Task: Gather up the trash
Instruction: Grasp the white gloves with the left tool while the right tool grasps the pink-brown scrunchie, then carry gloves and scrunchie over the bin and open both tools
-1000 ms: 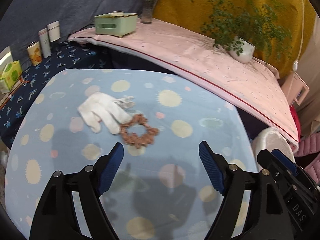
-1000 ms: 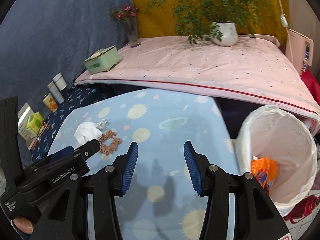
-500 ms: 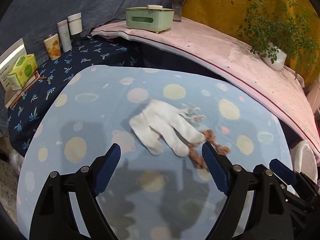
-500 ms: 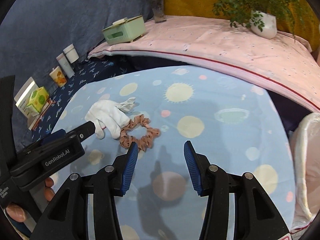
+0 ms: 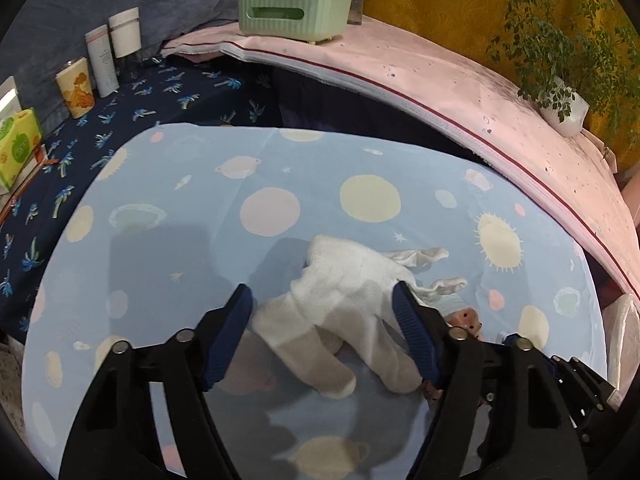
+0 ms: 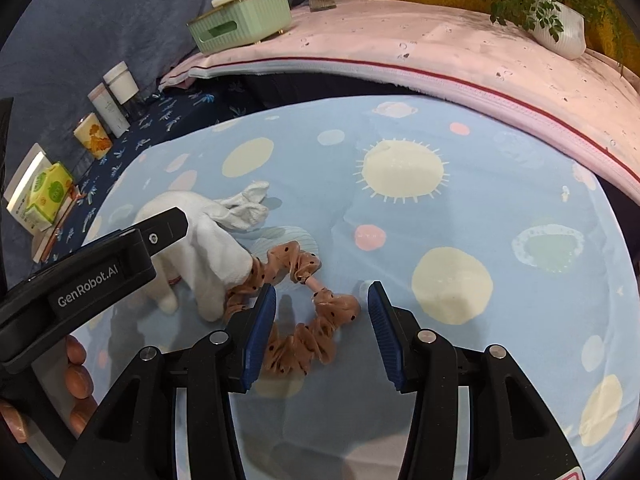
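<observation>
The soft white fabric glove lies flat on the blue planet-print cloth, cuff away from me and fingers toward me, right between my left claw, whose jaws have just been narrowing but don't press it yet. Touching its fingers, the ruffled tan dotted scrunchie sits by my right claw, jaws apart.

The soft white cloth glove lies on a light blue tablecloth with yellow suns, pink dots and pale planets. The frilly scrunchie is peach-brown with dark dots. The ribbed plastic box is mint green. The shelf cover is pink.
</observation>
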`<state>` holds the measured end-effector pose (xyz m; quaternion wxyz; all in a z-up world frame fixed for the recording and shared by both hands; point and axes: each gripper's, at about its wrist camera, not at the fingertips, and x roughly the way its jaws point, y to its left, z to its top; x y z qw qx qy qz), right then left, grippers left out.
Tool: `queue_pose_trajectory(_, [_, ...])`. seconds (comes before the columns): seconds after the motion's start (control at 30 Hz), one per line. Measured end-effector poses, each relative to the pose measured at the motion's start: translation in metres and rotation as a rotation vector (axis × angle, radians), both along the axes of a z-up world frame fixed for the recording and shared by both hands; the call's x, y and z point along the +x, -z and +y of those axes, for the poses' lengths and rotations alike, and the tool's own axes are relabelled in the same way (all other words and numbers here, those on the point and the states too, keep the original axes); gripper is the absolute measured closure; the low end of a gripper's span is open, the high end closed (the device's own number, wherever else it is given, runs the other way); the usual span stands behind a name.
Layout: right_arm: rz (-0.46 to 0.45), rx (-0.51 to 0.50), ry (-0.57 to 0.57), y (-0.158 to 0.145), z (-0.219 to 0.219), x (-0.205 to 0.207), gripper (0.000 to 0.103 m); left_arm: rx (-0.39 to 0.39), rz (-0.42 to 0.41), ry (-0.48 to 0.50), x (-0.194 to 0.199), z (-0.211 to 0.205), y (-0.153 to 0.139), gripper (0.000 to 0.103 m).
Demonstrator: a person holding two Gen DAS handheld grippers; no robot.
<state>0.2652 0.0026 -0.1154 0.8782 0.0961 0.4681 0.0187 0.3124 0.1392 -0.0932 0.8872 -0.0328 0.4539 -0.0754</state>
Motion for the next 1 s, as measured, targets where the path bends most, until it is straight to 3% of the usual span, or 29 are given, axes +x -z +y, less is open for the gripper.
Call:
queue_pose_trajectory(0.07, [-0.011,-0.018,-0.001,0.003,0.002,-0.001,0.057,-0.004,0.012,0.010,0.001,-0.003,0.005,0.051])
queue_pose_trajectory(0.13, [-0.020,-0.056,-0.008,0.004,0.005,-0.003,0.062,-0.008,0.026,0.015,0.001,-0.005,0.009,0.068])
queue_pose_trajectory(0.33, [-0.031,-0.113,-0.013,0.005,0.003,-0.015,0.085,-0.014,0.038,0.026,-0.010,-0.011,0.014,0.093])
queue_pose_trajectory(0.67, [-0.017,-0.065,0.016,-0.002,-0.021,-0.057,0.092,-0.035,0.033,0.058,-0.056,-0.038,0.000,0.097])
queue_pose_trajectory(1.0, [-0.100,-0.038,0.112,-0.044,-0.077,-0.108,0.092,-0.052,-0.031,0.133,-0.104,-0.093,-0.044,0.097])
